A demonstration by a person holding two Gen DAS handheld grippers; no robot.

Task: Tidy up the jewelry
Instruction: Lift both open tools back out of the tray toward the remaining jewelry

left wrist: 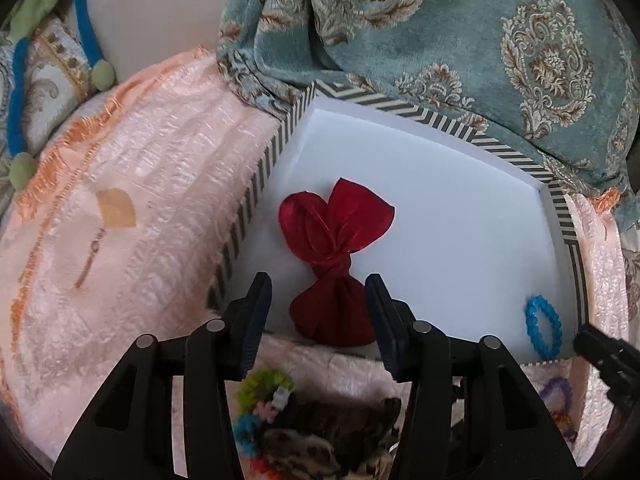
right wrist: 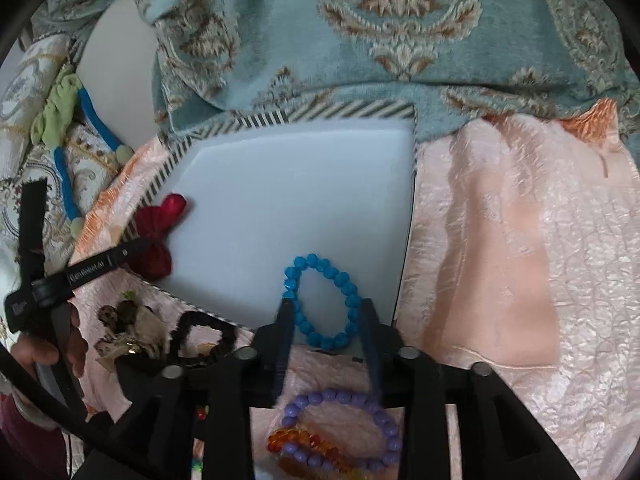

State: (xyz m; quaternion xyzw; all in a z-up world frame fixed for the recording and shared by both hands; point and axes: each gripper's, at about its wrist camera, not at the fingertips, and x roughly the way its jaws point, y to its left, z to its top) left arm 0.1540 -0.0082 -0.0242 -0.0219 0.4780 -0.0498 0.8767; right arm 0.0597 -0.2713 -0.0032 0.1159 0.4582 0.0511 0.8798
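Observation:
A white tray with a striped rim (left wrist: 400, 102) (right wrist: 320, 114) lies on a pink quilt. A red satin bow (left wrist: 332, 248) (right wrist: 158, 224) rests in the tray by its left wall. My left gripper (left wrist: 317, 284) is open, its fingers astride the bow's lower half without pressing on it. A blue bead bracelet (right wrist: 324, 300) (left wrist: 543, 328) lies flat in the tray's near right corner. My right gripper (right wrist: 326, 308) is open, with a finger just outside each side of the bracelet loop.
Loose pieces lie on the quilt in front of the tray: a purple bead bracelet (right wrist: 340, 400), an amber bracelet (right wrist: 304, 440), a black scrunchie (right wrist: 200, 336), a leopard-print scrunchie (left wrist: 320, 440) and a green one (left wrist: 260, 388). A teal patterned blanket (left wrist: 480, 40) overlaps the tray's far edge.

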